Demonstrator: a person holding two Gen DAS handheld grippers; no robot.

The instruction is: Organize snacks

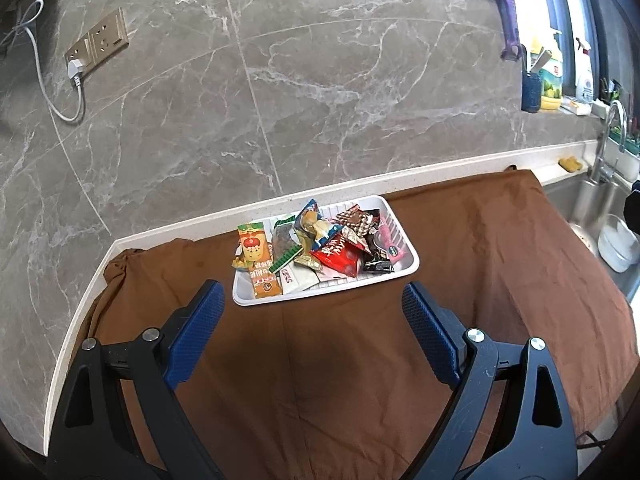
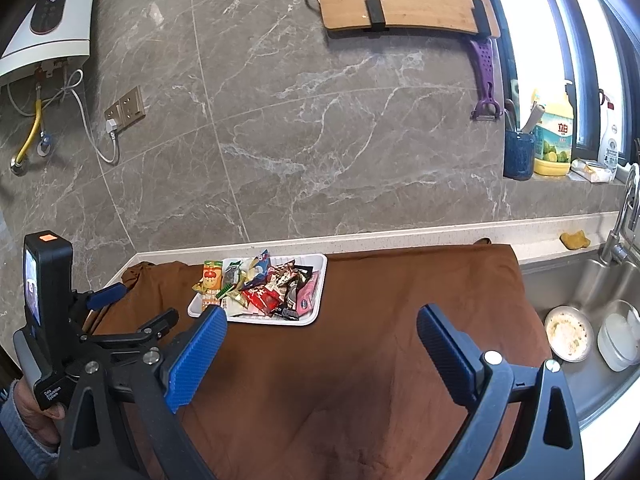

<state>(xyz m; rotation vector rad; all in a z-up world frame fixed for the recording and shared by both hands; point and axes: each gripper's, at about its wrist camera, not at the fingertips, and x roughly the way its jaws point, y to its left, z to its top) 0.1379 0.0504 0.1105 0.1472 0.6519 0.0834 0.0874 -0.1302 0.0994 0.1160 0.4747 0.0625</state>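
Grey marble wall tiles back the bench (image 1: 560, 156), whose brown cloth (image 1: 360, 360) lies bare between both tongs and the white tray (image 1: 412, 256), with the steel sink (image 2: 592, 280) off to the right. Left tongs (image 1: 312, 300) and right tongs (image 2: 320, 320) both hover released, holding nothing. Ahead of them the tray holds heaped snack packets (image 1: 340, 240), an orange one (image 1: 252, 246) overhanging its left rim.
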